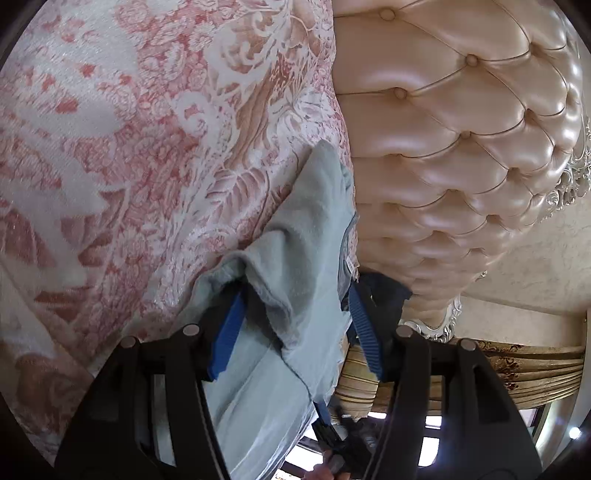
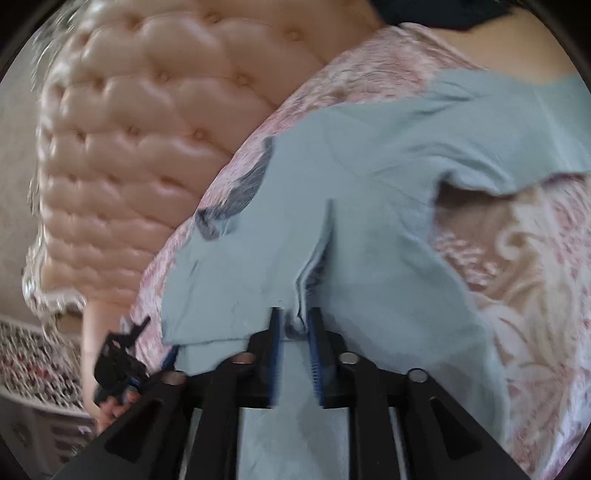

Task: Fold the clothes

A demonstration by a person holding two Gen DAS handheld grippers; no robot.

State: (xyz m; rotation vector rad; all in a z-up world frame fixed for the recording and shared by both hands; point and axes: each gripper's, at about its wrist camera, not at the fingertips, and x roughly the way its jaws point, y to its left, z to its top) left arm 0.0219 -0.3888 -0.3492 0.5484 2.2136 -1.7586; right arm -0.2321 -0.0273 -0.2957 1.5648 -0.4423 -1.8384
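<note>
A pale blue-grey garment point(image 2: 369, 177) lies spread on the pink floral bedspread point(image 2: 524, 295), one sleeve reaching to the right. My right gripper point(image 2: 294, 314) stands over its near part, blue pads apart, with a raised fold of the cloth between the fingertips. In the left wrist view the same garment point(image 1: 295, 251) bunches between the fingers of my left gripper point(image 1: 295, 291). It drapes over the left fingertip, and the right blue pad point(image 1: 364, 332) is bare, with a thin gap beside the cloth. The left gripper point(image 2: 118, 362) also shows at the garment's lower left edge, a hand on it.
A tufted peach headboard point(image 1: 461, 147) with a silver carved frame rises along the bed's edge, close beside the garment. Something dark point(image 2: 424, 11) lies at the far end of the bedspread. A patterned floor or rug point(image 2: 33, 358) shows below the bed.
</note>
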